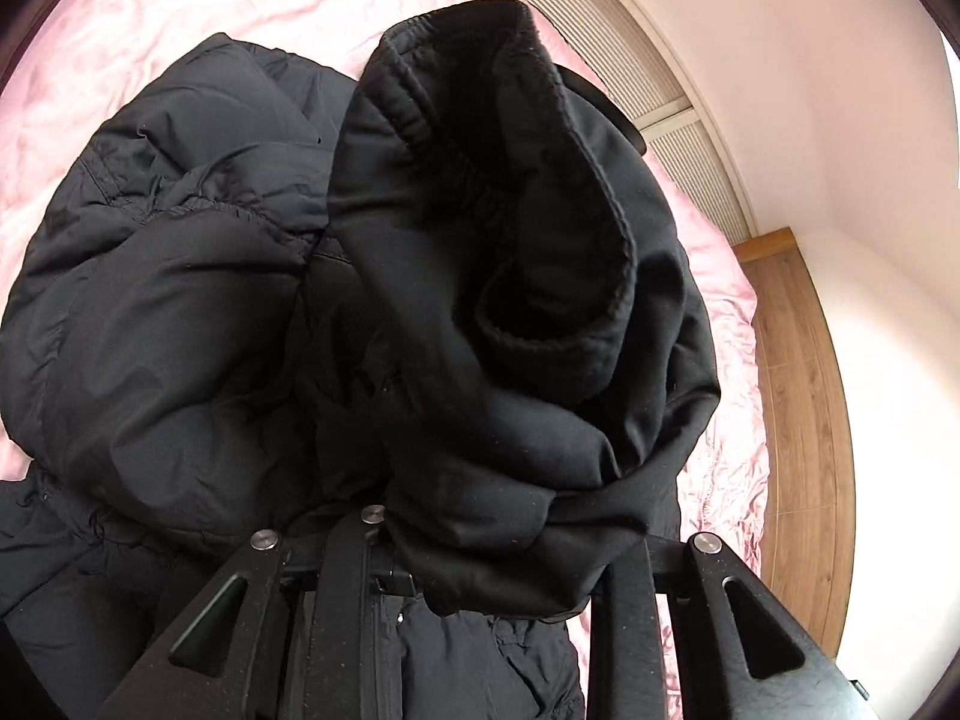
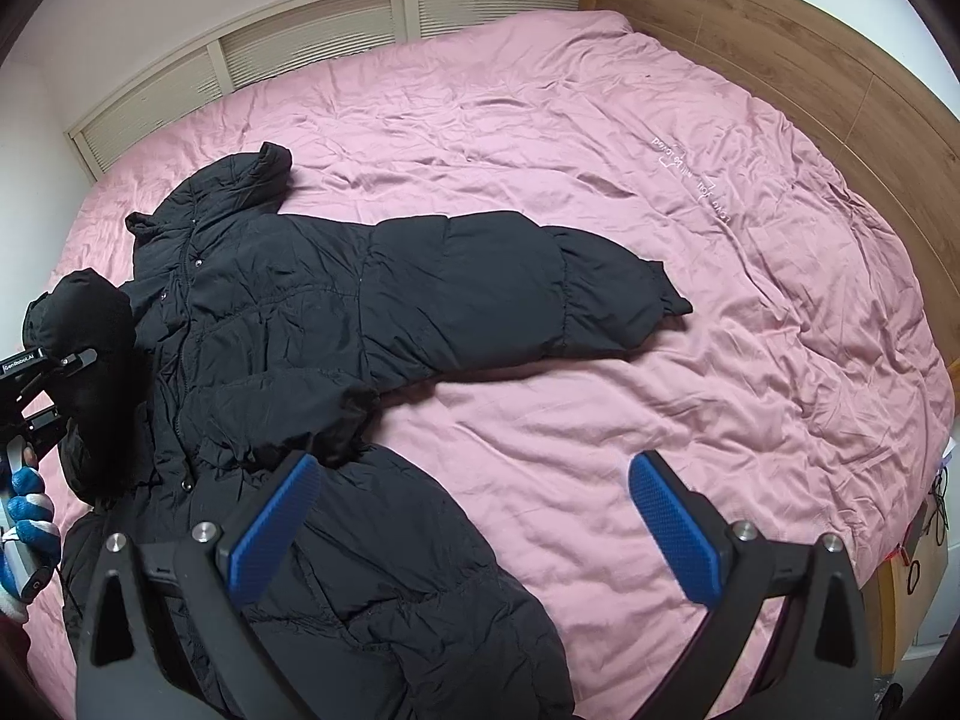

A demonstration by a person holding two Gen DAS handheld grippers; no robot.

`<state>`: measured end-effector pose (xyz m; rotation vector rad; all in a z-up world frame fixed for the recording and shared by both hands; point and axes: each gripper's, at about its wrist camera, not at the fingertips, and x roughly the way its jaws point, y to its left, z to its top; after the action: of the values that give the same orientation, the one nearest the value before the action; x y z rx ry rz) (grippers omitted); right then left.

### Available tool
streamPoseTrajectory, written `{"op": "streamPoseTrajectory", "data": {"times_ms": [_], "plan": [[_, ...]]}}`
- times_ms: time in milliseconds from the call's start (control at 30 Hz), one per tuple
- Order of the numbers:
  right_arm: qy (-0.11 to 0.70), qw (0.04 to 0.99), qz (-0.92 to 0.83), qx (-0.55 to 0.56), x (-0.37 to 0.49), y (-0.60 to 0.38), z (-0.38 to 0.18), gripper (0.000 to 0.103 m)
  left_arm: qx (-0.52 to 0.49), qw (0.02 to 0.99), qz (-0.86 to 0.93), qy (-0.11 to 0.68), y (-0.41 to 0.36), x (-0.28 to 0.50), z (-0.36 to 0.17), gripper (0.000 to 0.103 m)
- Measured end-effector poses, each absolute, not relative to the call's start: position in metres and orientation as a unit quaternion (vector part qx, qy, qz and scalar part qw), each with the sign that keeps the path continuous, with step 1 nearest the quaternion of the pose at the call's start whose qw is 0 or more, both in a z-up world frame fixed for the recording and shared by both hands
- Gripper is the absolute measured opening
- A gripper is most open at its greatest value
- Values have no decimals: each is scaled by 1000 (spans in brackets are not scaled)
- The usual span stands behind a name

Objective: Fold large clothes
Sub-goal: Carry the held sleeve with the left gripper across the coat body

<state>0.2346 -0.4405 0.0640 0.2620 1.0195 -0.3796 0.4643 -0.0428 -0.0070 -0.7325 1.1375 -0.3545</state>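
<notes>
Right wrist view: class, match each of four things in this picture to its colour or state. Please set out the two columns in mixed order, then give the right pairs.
Column one:
1. coat
2. duvet
3. headboard
4. right gripper

Column two:
a. brown wood
b. pink and creased
c. open, holding nothing
d. black, lying on the bed

Pairs: 1-d, 2-b, 3-a, 4-c.
</notes>
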Motion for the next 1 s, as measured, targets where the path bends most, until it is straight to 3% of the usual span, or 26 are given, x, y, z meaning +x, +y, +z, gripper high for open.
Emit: {"op": "streamPoseTrajectory", "data": {"times_ms": [233,400,633,1000], "plan": [[491,842,-183,127,228,-444,53,103,-318,762,-160,541,-109,485,-10,33],[493,841,-183,129,225,-445,49,103,-315,759,-161,547,-121,491,-15,36],[496,840,-179,129,226,-440,46,103,-310,757,-174,548,-136,492,-39,51],[492,846,-167,119,235,-422,51,103,-276,761,-201,551,-165,494,-30,63]]}}
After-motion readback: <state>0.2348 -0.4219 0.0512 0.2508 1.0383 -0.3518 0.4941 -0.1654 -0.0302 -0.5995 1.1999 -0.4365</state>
